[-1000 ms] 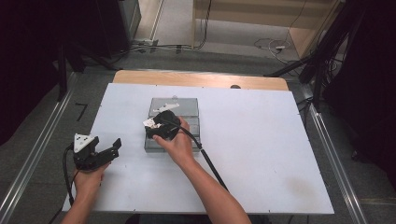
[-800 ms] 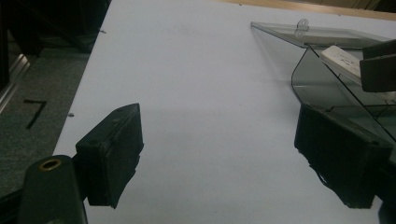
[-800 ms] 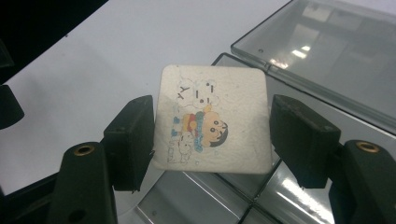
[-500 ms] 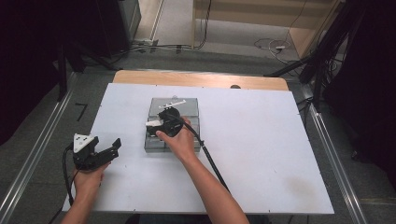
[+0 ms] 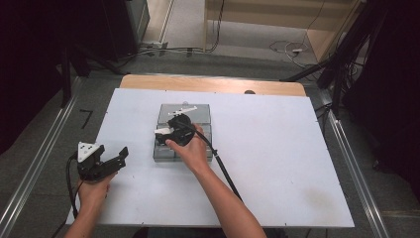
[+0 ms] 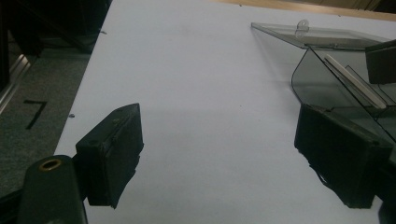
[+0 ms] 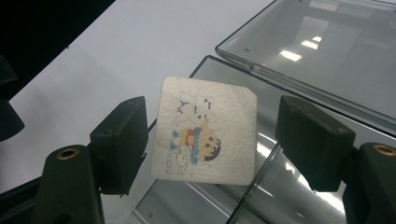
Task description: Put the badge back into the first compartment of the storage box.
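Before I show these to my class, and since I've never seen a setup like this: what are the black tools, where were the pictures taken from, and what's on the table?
A person holds a two-jaw gripper in each hand. The high view looks down on the white table; the other two come from cameras riding on the grippers. The left gripper rests open at the table's left. The right gripper hangs open over a clear plastic case whose lid lies folded back. In the right gripper view, a small white cartoon card sits between the spread jaws, resting on the case edge, apparently unclamped.
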{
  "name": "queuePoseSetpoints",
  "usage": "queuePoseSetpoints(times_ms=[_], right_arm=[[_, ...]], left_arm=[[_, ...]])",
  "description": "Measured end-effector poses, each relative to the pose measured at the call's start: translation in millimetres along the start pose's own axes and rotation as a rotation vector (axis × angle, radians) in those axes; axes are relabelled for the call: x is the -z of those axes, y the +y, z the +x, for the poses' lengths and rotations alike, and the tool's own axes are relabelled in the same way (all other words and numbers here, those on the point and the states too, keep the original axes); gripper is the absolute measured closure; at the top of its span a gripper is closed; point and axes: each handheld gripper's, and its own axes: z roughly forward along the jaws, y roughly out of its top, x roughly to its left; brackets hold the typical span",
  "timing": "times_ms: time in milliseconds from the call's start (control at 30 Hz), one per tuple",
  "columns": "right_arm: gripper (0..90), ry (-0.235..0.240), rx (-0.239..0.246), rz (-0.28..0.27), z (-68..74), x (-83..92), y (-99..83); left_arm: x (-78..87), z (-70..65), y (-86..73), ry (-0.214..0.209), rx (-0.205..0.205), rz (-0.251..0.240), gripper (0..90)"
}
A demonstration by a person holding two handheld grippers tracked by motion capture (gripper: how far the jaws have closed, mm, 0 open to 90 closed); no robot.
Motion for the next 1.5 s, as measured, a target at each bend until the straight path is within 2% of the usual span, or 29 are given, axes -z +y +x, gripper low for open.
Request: queuePoseSetpoints(times_ms=[367, 767, 1033, 1500], right_arm=[[24.0, 0.006, 0.025, -0.020, 2.1, 12.4, 0.3], [23.9, 0.013, 0.039, -0.035, -3.4, 33.0, -13.3], [23.8, -0.001, 0.046, -0.037, -14.4, 48.1, -25.3], [23.7, -0.039, 0.007, -0.058, -43.3, 73.1, -43.9]], left_arm=[[-0.8, -0.7, 0.0, 0.002, 0.000, -0.001, 15.7], [-1.8, -1.8, -0.4, 0.001, -0.006, 0.005, 15.7], [-2.5, -3.1, -0.7, 0.001, -0.013, 0.010, 15.7], [-2.8, -3.8, -1.2, 0.002, -0.016, 0.010, 15.7]])
